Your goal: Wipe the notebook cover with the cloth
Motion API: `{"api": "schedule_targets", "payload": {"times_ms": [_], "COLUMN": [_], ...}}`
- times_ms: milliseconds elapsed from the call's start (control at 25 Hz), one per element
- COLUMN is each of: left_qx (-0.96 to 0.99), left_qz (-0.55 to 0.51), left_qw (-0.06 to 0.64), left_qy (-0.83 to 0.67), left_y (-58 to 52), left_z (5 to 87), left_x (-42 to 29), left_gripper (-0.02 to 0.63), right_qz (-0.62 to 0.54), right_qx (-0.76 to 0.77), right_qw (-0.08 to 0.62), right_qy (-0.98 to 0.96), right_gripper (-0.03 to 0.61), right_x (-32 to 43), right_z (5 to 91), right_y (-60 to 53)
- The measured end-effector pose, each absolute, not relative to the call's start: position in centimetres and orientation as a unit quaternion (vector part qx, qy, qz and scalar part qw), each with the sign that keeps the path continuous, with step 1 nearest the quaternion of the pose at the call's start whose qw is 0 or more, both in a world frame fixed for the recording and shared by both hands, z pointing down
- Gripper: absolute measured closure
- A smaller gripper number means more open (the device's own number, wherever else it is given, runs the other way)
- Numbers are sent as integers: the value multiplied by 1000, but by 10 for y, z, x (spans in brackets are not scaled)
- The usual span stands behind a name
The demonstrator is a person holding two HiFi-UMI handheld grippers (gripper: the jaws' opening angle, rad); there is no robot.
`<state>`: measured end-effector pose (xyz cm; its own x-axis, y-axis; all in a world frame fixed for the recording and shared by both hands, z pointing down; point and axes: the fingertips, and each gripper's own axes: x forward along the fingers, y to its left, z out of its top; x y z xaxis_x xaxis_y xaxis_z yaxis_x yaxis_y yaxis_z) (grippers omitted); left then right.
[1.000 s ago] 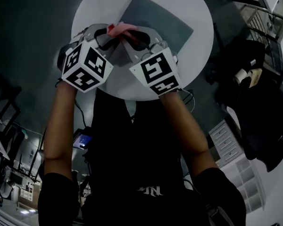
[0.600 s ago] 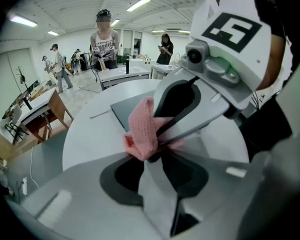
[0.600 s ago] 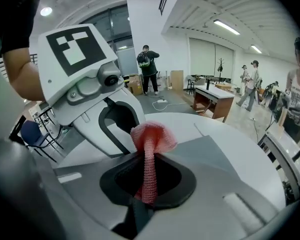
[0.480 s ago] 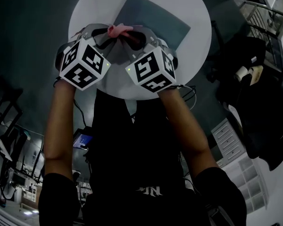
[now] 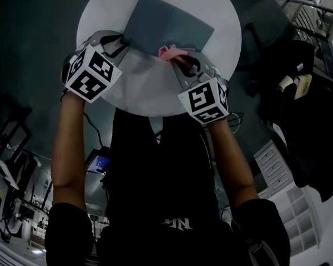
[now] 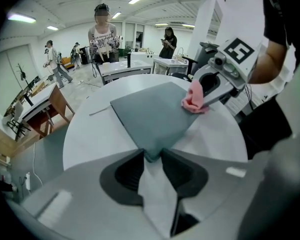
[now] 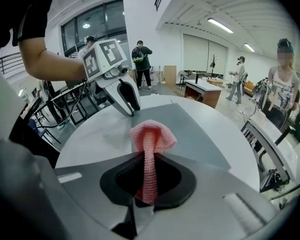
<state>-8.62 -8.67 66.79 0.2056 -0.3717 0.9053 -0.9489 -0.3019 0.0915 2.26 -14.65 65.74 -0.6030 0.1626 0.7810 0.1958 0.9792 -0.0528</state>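
Observation:
A grey notebook (image 5: 167, 26) lies shut on the round white table (image 5: 144, 87). My left gripper (image 5: 122, 39) is at the notebook's near left corner, and in the left gripper view (image 6: 152, 154) its jaws are shut on that corner of the notebook (image 6: 155, 114). My right gripper (image 5: 175, 57) is shut on a pink knitted cloth (image 5: 169, 51). The cloth's bunched end rests on the notebook's near edge. In the right gripper view the cloth (image 7: 150, 139) runs up between the jaws of the right gripper (image 7: 149, 156) and folds over onto the notebook (image 7: 195, 134).
A thin grey strip (image 6: 99, 111) sticks out from the notebook's far corner. Dark chairs and bags (image 5: 299, 93) stand right of the table, with a white drawer unit (image 5: 269, 162) near them. Several people and desks (image 6: 125, 66) are in the room beyond.
My right gripper has carried the pink cloth to the right, away from the left gripper, along the notebook's near edge. The left gripper has shifted slightly left at the corner.

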Motion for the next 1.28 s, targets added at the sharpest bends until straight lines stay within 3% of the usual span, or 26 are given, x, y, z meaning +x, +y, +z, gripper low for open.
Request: {"api": "schedule_targets", "payload": {"times_ms": [560, 720, 840, 1000, 1280], "left_qx": [705, 715, 737, 780, 845], "left_qz": [390, 400, 402, 379, 276], "left_qw": [338, 347, 340, 283, 200], "left_qy": [-486, -457, -424, -409, -412], "left_y": [-97, -76, -77, -97, -103], "left_z": [668, 663, 637, 559, 394], "left_x": [-92, -86, -91, -95, -60], "left_gripper": [500, 497, 489, 497, 586], "right_qz": [-34, 22, 78, 126, 146], "right_qx": [-48, -24, 23, 75, 105], "right_qw": [452, 441, 391, 293, 162], "right_qy": [-890, -897, -917, -945, -970], "right_gripper": [548, 548, 546, 546, 546], "right_x": [67, 69, 52, 27, 18], "right_z": [653, 627, 573, 483, 328], "right_y": [-171, -155, -160, -169, -146]}}
